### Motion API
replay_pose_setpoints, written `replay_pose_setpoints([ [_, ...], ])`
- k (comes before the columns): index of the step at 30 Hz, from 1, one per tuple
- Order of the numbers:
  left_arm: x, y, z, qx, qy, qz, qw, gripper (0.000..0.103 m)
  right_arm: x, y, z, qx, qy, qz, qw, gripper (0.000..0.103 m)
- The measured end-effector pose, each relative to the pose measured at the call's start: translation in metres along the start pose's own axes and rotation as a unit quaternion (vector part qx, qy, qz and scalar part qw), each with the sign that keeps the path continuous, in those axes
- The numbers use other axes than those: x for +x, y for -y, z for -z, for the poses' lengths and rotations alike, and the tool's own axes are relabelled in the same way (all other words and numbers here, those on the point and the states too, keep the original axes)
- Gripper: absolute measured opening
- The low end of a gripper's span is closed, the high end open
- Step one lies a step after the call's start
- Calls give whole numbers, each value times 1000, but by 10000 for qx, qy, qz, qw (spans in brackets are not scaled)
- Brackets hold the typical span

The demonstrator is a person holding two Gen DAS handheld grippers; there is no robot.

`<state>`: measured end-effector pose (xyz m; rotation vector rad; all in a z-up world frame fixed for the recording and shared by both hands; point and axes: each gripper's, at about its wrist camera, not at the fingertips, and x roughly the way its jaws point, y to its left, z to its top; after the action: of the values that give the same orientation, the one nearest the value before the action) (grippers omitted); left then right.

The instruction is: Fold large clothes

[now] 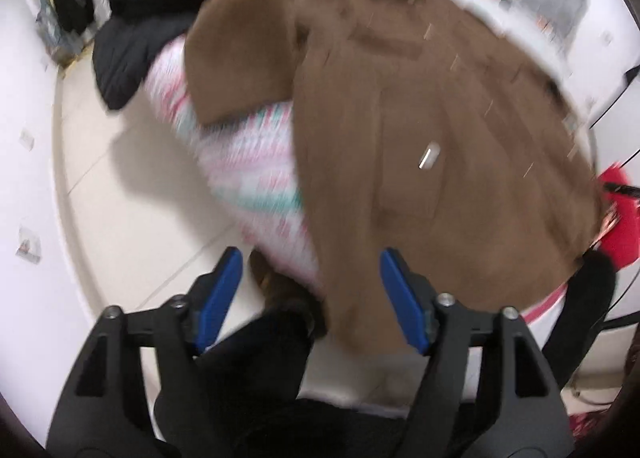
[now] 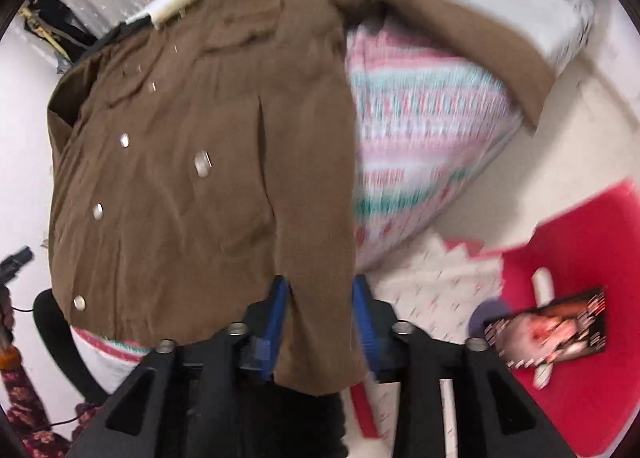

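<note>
A large brown coat [image 1: 420, 145] with silver snap buttons lies spread on a bed with a pink, white and teal patterned cover [image 1: 248, 161]. One sleeve is folded out to the left. My left gripper [image 1: 312, 290] is open and empty, near the coat's lower left hem. In the right wrist view the coat [image 2: 180, 161] fills the left half. My right gripper [image 2: 320, 318] has its jaws around the coat's lower hem, cloth between the blue pads [image 2: 276, 318]. The other sleeve [image 2: 480, 45] stretches out to the right. Both views are motion-blurred.
A black garment [image 1: 136, 41] lies at the bed's far left corner. Pale tiled floor [image 1: 132, 217] runs left of the bed. A red item [image 2: 580, 298] with a printed card on it sits right of the bed. A pale patterned cloth [image 2: 436, 286] lies beside it.
</note>
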<state>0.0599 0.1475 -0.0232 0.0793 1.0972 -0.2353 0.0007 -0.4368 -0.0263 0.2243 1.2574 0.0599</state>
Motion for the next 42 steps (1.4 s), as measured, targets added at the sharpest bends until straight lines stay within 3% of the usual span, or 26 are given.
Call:
replay_pose_setpoints([
  [4,13,22,-31,113,469,470,9977,83,-9,-28,-28,-401,707,-139,9966,62],
  [8,51,49,-52,387,561,582,9960,83,24,-62,-59,-683,746,-316,9944,65],
  [10,85,61,-59,514,234,658,9962,83,52,-75,-66,-769,657,-351,9943,65],
  [12,117,65,-47,561,-534,557,9954,83,71,-86,-66,-868,461,-216,9949,65],
  [14,106,72,-36,1025,-439,463,9927,84,90,-83,-60,-842,120,-48,9964,67],
  [17,83,69,-37,1277,-931,402,9866,84,86,-69,-47,-1029,-233,-189,9942,67],
  [19,62,66,-51,1211,-756,300,9893,83,71,-66,-51,-1111,-534,-96,9923,67],
  [21,43,69,-77,1138,-392,131,9926,84,52,-67,-69,-1011,-512,-96,9935,67],
  [23,27,72,-111,935,68,47,9956,85,28,-79,-98,-1036,-140,-97,9945,67],
  [25,17,78,-150,779,453,149,9958,99,8,-94,-129,-1055,269,-151,9939,68],
  [28,17,85,-203,490,807,334,9950,100,-7,-123,-188,-1026,771,-277,9913,73],
  [31,39,95,-253,261,934,404,9945,100,-1,-158,-251,-839,1051,-372,9902,74],
  [35,83,107,-308,-85,906,163,9957,100,24,-194,-323,-580,1239,-589,9888,74],
  [42,161,96,-356,-735,1093,-227,9910,100,77,-235,-426,-144,1644,-785,9832,74],
])
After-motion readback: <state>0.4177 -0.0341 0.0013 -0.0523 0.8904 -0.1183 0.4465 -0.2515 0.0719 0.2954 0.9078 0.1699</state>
